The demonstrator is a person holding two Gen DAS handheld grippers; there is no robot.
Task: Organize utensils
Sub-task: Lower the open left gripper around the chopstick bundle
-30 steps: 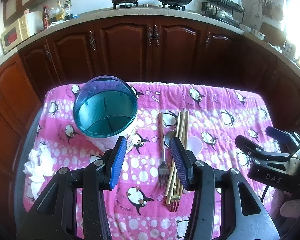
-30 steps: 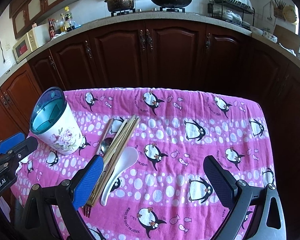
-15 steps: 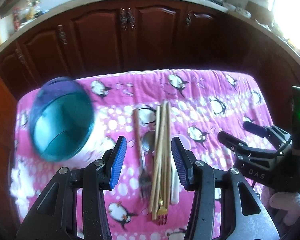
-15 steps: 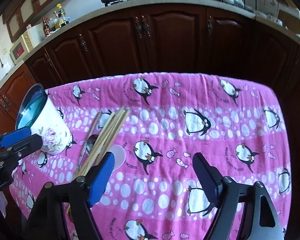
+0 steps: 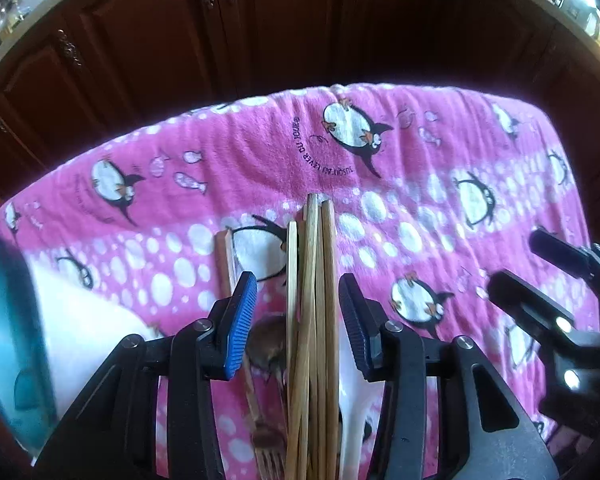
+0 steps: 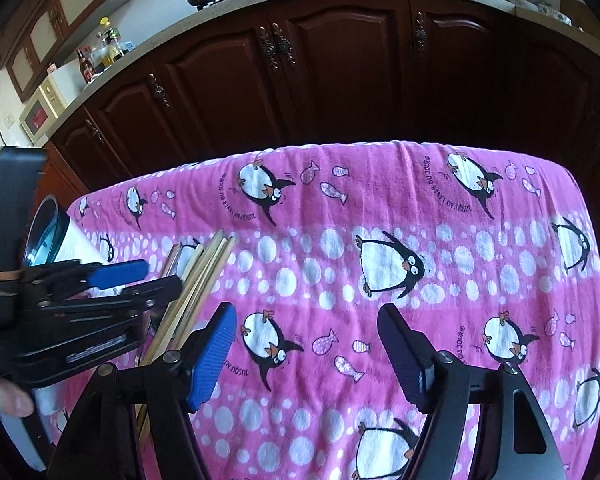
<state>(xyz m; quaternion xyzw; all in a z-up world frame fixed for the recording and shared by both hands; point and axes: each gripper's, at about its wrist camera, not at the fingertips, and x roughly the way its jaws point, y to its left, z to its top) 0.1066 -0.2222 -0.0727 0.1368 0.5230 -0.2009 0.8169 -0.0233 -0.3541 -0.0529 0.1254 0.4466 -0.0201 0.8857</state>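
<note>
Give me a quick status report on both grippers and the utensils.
Left gripper open, closing astride chopsticks. Right gripper open, closing over bare cloth. Spoon and fork crowd the chopsticks.

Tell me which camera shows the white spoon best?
The left wrist view. There the white spoon lies on the pink cloth just right of the chopsticks, partly behind a gripper finger. The right wrist view shows none of it; gripper parts block that spot.
</note>
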